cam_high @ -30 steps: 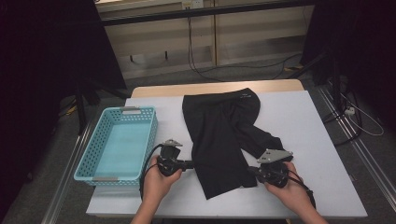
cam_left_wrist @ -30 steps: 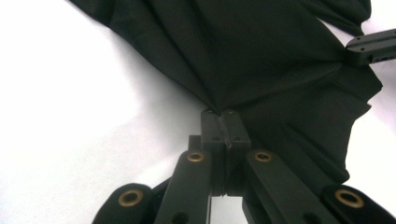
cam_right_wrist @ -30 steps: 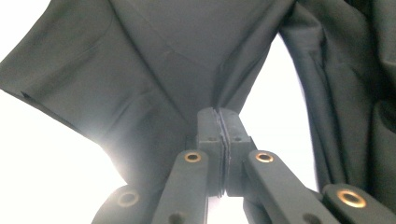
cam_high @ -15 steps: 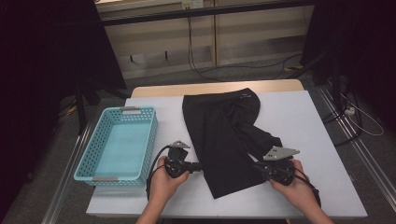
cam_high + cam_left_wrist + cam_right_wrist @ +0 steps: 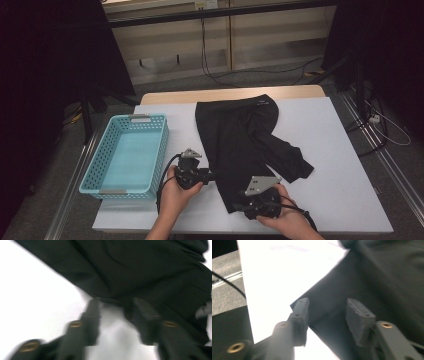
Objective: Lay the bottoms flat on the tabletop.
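Nothing legible anywhere. One small pale mark near the waistband of the black fabric shorts (image 5: pixel 245 145), seen from the high view (likely a printed logo or size tag, too tiny and blurred to make out a single letter). No readable writing on the turquoise perforated plastic basket (image 5: pixel 125 156), nor on the white counter (image 5: pixel 330 150). Both gripper views blurred; no lettering, numbers or signs there either.

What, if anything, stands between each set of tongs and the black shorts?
Nothing visible. The left tongs and right tongs, both just opened, sit right at the near hem of the black shorts, with bare table around.
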`<state>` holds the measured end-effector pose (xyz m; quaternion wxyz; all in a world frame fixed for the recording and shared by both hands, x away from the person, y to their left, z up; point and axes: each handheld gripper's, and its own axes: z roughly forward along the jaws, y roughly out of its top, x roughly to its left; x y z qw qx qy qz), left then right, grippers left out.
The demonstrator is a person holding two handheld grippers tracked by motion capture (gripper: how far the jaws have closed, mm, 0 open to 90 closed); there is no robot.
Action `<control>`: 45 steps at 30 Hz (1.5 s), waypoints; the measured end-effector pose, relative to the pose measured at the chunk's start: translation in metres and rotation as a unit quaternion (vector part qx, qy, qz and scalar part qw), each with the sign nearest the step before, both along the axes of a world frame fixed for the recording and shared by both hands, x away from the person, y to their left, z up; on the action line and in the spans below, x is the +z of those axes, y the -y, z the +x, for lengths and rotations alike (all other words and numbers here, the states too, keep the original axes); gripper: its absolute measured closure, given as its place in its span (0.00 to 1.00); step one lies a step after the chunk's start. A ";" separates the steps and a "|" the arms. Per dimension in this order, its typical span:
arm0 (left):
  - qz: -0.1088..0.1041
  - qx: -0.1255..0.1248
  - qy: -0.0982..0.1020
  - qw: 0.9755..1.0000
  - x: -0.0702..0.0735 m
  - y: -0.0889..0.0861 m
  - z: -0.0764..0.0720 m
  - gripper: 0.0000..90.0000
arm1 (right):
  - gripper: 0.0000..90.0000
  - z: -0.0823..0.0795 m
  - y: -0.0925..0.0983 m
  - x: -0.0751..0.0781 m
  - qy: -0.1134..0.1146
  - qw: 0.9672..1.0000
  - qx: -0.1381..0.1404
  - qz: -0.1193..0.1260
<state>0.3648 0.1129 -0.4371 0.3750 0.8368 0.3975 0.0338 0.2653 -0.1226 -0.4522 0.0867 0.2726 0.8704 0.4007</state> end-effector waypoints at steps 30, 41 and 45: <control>0.017 0.084 0.040 0.995 -0.005 -0.007 0.037 0.41 | 1.00 -0.007 -0.020 0.009 -0.011 0.998 0.055 0.030; 0.026 0.117 0.041 0.992 -0.015 0.002 0.057 0.55 | 1.00 -0.011 -0.007 0.019 -0.008 0.997 0.055 0.053; 0.031 0.119 0.039 0.992 -0.015 0.005 0.061 0.64 | 1.00 -0.011 -0.004 0.020 -0.007 0.997 0.053 0.054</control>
